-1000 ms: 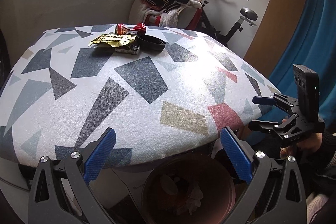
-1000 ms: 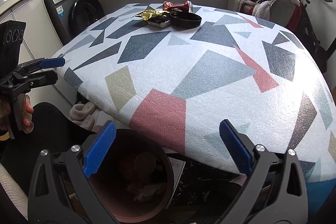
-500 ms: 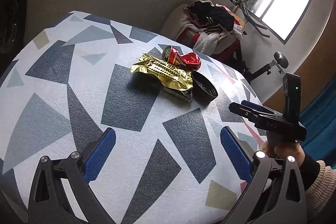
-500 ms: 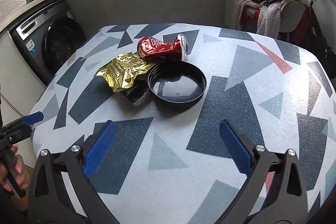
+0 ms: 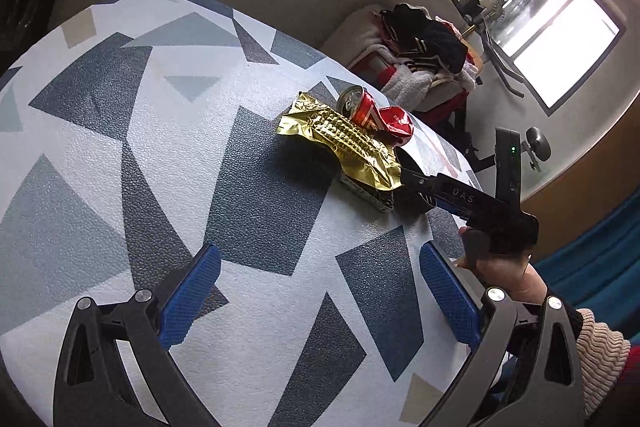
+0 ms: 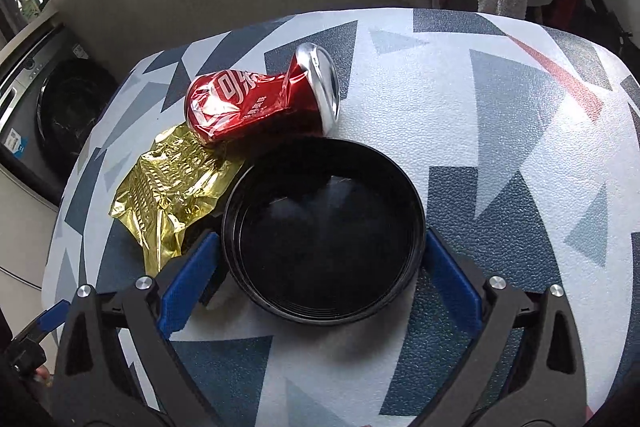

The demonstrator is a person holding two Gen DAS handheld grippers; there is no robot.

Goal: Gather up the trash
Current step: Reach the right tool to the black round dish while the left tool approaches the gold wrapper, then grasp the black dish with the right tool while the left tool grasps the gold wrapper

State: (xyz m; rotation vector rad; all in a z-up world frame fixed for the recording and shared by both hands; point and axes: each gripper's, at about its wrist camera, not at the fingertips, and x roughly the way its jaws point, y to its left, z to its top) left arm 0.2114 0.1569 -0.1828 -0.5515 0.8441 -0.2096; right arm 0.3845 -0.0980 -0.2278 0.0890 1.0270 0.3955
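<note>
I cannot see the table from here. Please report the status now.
Both tongs open. Right tongs astride the black bowl, not yet closed. Left tongs hover empty. Crushed can and gold wrapper lie beside the bowl.

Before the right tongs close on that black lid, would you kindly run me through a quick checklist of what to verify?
1. Right tongs open: ok.
2. Black lid between the fingers: ok, one on each side.
3. Crushed can clear of the fingers: ok, it lies beyond the lid.
4. Gold wrapper clear of the left finger: not ok, it lies right beside it.
5. Left tongs out of the way: ok, open, nearer the table edge.
6. Bin within reach: cannot tell, not in view.
</note>
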